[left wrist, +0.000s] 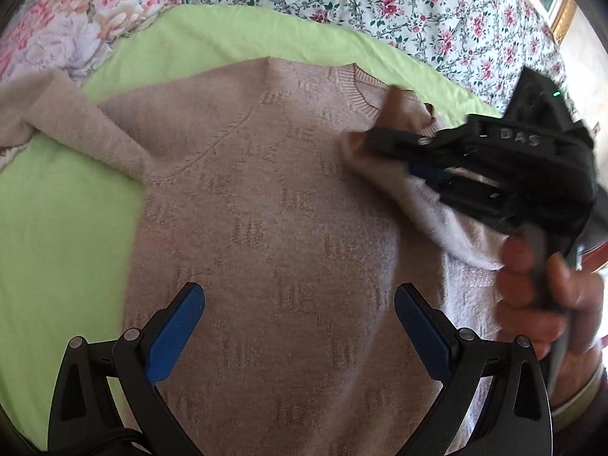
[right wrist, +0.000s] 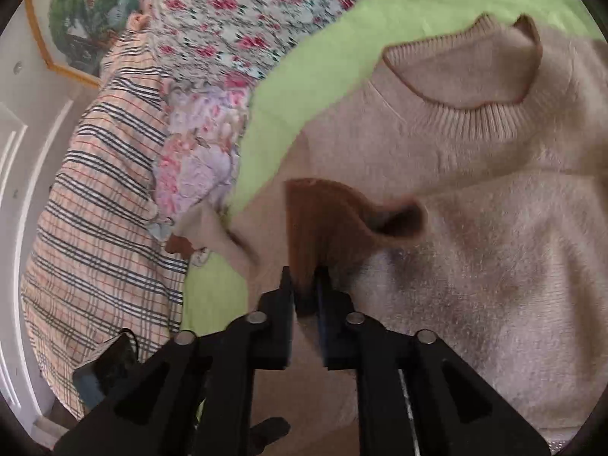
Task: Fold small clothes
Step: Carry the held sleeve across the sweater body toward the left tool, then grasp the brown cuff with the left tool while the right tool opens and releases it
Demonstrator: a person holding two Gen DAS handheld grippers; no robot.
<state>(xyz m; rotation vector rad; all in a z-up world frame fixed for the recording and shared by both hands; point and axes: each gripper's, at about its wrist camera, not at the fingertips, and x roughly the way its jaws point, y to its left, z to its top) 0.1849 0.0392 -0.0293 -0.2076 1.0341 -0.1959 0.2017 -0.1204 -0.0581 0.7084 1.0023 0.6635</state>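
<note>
- The sweater (left wrist: 273,197), beige knit with a ribbed collar (right wrist: 475,121), lies flat on a lime-green sheet (left wrist: 57,228) spread over a floral bedcover (left wrist: 418,7).
- The left gripper (left wrist: 300,304) hovers above the sweater's lower body. Its blue-padded fingers (left wrist: 178,326) are spread wide, with nothing between them.
- The right gripper (right wrist: 304,288) has its fingers pressed together on the brown cuff (right wrist: 323,220) of one sleeve (left wrist: 437,209). The sleeve is lifted and drawn across the chest area.
- In the left wrist view, the right gripper body (left wrist: 513,167) covers most of the raised sleeve and is motion-blurred; the pinch point is not visible there.
- The person's right hand (left wrist: 539,304) is cut off at the frame edge.
- The other sleeve (left wrist: 68,114) extends off the sheet; its end is partly out of frame in the left wrist view.
- The sweater hem is hidden behind the gripper bodies in both views.
- A plaid fabric (right wrist: 102,228) lies beside the sheet. A dark object (right wrist: 110,364) on it is too obscured to identify.
</note>
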